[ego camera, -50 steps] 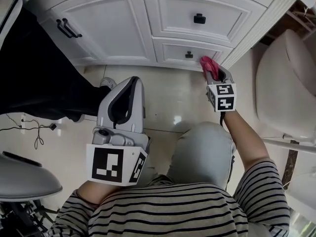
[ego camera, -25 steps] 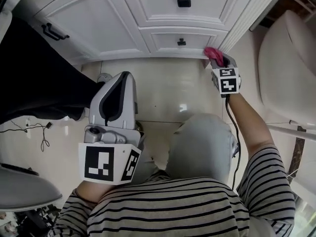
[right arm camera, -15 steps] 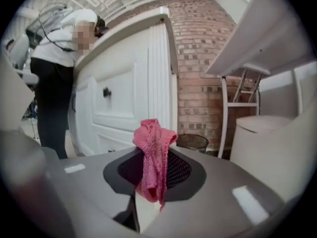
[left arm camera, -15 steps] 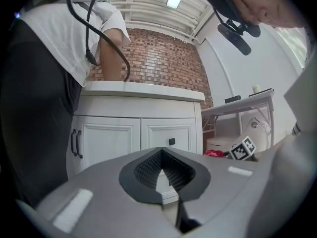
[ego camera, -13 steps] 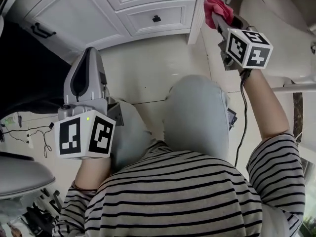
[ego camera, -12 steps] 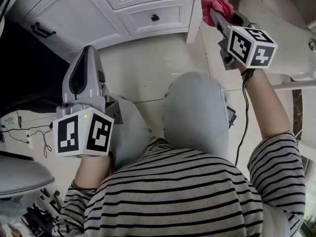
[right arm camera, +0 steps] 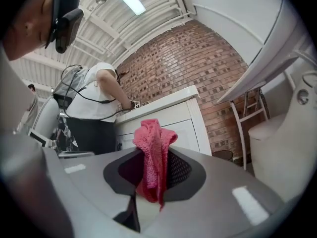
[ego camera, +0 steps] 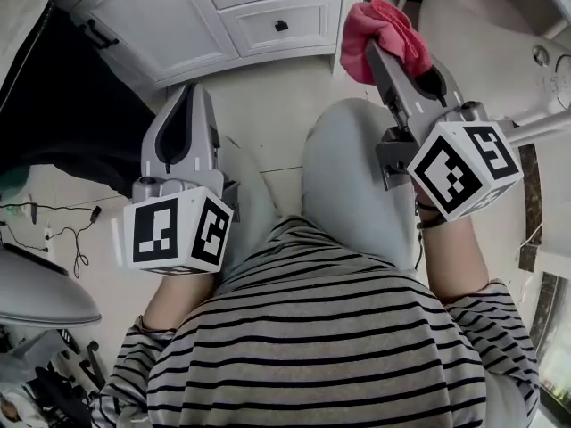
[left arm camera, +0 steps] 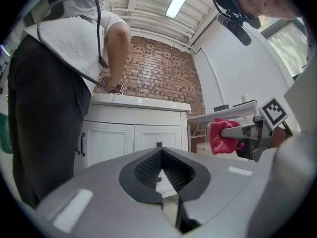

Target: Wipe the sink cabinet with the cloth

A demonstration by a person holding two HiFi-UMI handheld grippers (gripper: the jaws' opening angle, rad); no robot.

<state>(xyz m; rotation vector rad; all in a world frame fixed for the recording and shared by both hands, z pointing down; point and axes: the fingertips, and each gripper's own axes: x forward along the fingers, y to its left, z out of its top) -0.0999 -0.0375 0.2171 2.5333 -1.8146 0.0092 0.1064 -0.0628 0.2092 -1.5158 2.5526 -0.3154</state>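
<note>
The white sink cabinet (ego camera: 169,20) stands at the top of the head view, with drawers and black knobs. My right gripper (ego camera: 375,52) is raised in the air, off the cabinet's right front corner, and is shut on a pink cloth (ego camera: 382,32). The right gripper view shows the cloth (right arm camera: 153,152) bunched and sticking up from between the jaws, with the cabinet (right arm camera: 178,118) beyond it. My left gripper (ego camera: 186,94) hangs over the floor in front of the cabinet, shut and holding nothing. In the left gripper view the cabinet (left arm camera: 133,138) is ahead and the cloth (left arm camera: 220,135) to the right.
A white toilet (ego camera: 495,25) stands right of the cabinet. Another person in black trousers (ego camera: 53,105) stands at the cabinet's left side, leaning over its top (left arm camera: 114,48). My own knee (ego camera: 348,176) lies between the grippers. Cables (ego camera: 45,221) trail on the floor at left.
My right gripper has lifted the cloth away from the cabinet's lower right corner, up and toward me. The left gripper has also risen. The cabinet now sits farther up in the head view.
</note>
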